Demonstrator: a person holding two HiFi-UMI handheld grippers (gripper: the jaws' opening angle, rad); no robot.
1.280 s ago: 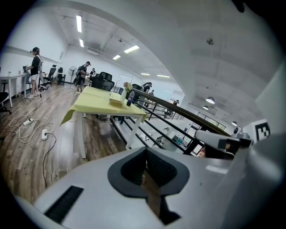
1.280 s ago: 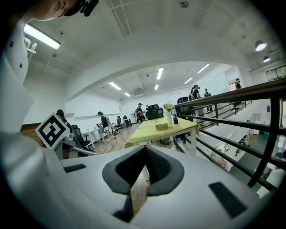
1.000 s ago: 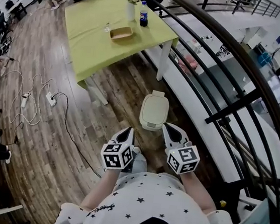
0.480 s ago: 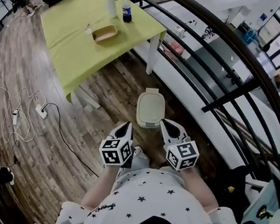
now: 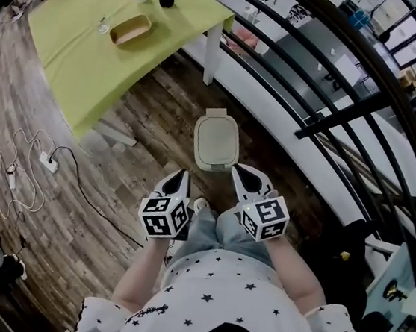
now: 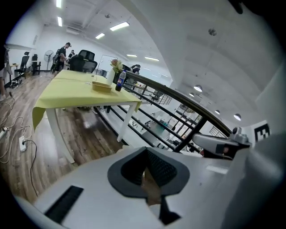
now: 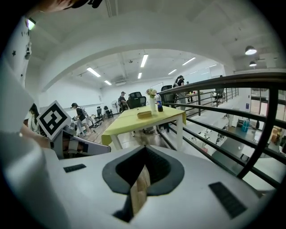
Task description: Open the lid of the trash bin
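Trash bin [image 5: 216,114] sits closer than a second ago, just ahead of the left tool [image 5: 181,176] and right tool [image 5: 238,173], both pressed together, empty; lid [image 5: 216,143] probably nearly reachable, unopened.

A dark wooden plank floor [image 5: 53,203] runs across the room. At the far left stands a white-legged table [image 5: 70,62] under a yellow-green cloth. A black metal railing [image 5: 335,113] curves along the right, with a lower level beyond it. White cables [image 5: 11,175] and a power strip [image 5: 47,160] lie on the floor at left. Strip lights [image 6: 119,27] glow on the white ceiling above far office chairs [image 6: 85,66].
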